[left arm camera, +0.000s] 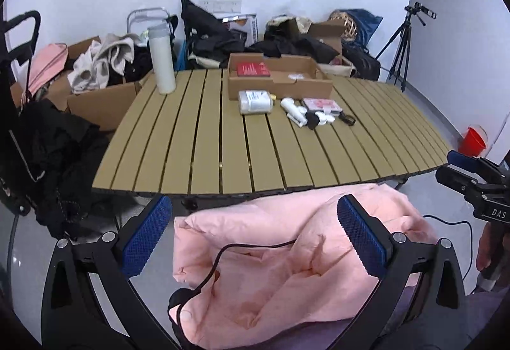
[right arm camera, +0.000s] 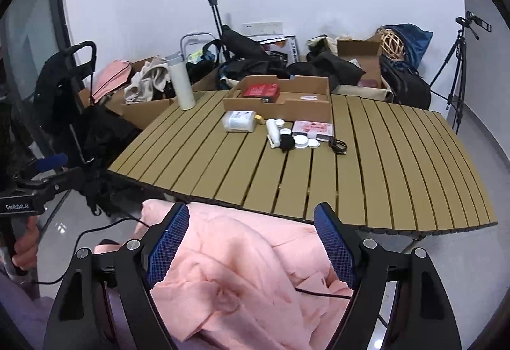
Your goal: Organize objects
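Note:
A pink padded garment (left arm camera: 287, 254) (right arm camera: 248, 270) lies bunched below the near edge of the slatted tan table (left arm camera: 207, 143) (right arm camera: 398, 175). My left gripper (left arm camera: 255, 206) hangs open over it, its blue pads wide apart and pressing nothing. My right gripper (right arm camera: 251, 213) is open over the same cloth. On the table stand a cardboard tray (left arm camera: 287, 85) (right arm camera: 280, 106) holding a red box (left arm camera: 253, 68) (right arm camera: 261, 91), a white bottle on its side (left arm camera: 255, 101) (right arm camera: 239, 121), a white tube (left arm camera: 291, 106) (right arm camera: 272, 132), a pink packet (left arm camera: 320, 104) (right arm camera: 314, 128) and white lids (right arm camera: 301, 141).
A tall white flask (left arm camera: 162, 60) (right arm camera: 181, 82) stands at the table's far left. A coiled black cable (left arm camera: 347, 119) (right arm camera: 338, 146) lies beside the packet. Behind the table are boxes of clothes and black bags. A tripod (left arm camera: 398, 53) (right arm camera: 455, 73) and a red bucket (left arm camera: 473, 141) stand to the right.

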`<action>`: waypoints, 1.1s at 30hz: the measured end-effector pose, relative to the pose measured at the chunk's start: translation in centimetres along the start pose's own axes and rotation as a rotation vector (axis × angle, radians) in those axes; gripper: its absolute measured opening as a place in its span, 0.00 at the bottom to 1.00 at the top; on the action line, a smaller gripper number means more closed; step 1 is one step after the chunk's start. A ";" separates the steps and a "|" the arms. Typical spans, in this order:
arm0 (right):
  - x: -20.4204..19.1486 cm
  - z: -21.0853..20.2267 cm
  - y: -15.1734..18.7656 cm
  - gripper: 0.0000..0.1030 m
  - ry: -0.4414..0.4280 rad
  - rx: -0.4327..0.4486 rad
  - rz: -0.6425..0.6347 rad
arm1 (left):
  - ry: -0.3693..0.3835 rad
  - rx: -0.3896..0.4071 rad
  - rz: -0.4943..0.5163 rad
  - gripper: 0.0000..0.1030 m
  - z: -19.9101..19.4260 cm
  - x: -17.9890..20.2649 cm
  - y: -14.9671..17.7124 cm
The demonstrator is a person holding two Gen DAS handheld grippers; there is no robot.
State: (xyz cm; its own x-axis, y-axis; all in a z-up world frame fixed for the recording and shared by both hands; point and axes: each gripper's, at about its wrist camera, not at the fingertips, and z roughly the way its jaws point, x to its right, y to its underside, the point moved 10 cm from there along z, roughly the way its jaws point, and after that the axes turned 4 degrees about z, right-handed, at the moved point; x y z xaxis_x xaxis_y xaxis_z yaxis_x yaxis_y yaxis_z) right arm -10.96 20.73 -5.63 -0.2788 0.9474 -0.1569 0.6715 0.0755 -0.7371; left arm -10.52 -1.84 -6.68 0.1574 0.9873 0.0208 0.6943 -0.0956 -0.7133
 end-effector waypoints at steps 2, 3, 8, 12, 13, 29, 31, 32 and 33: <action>0.2 1.1 0.5 0.81 -0.002 -0.022 0.004 | 0.010 -0.020 -0.004 1.00 1.4 -0.1 0.2; 0.2 1.9 0.7 0.81 -0.010 -0.038 0.001 | 0.015 -0.033 -0.002 1.00 2.3 -0.1 0.1; 0.5 5.7 -0.5 0.81 -0.044 -0.074 -0.018 | 0.031 -0.091 -0.009 1.00 6.8 -0.2 -2.0; 1.6 10.0 -3.0 0.81 -0.037 -0.092 -0.014 | 0.023 -0.085 0.004 1.00 11.0 -0.6 -5.0; 1.9 10.9 -3.5 0.81 -0.042 -0.098 -0.006 | 0.018 -0.091 0.009 1.00 12.5 -0.8 -5.7; -1.1 37.8 -13.1 0.53 -0.304 -0.303 0.224 | 0.211 -0.247 -0.206 0.50 35.7 -5.4 -12.8; -1.2 39.6 -12.7 0.41 -0.313 -0.334 0.266 | 0.284 -0.255 -0.253 0.32 36.3 -4.7 -12.5; -1.4 40.4 -12.5 0.38 -0.320 -0.347 0.279 | 0.295 -0.253 -0.259 0.33 36.3 -4.6 -12.3; -1.4 40.7 -12.3 0.36 -0.319 -0.348 0.276 | 0.283 -0.233 -0.256 0.32 36.4 -4.7 -12.5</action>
State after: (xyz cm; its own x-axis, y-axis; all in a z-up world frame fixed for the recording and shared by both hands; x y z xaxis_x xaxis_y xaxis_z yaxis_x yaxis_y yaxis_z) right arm -46.79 5.77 -23.09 -0.2179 0.8096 -0.5450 0.9215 -0.0132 -0.3880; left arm -45.44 -0.63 -23.36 0.1233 0.9122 0.3907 0.8707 0.0894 -0.4836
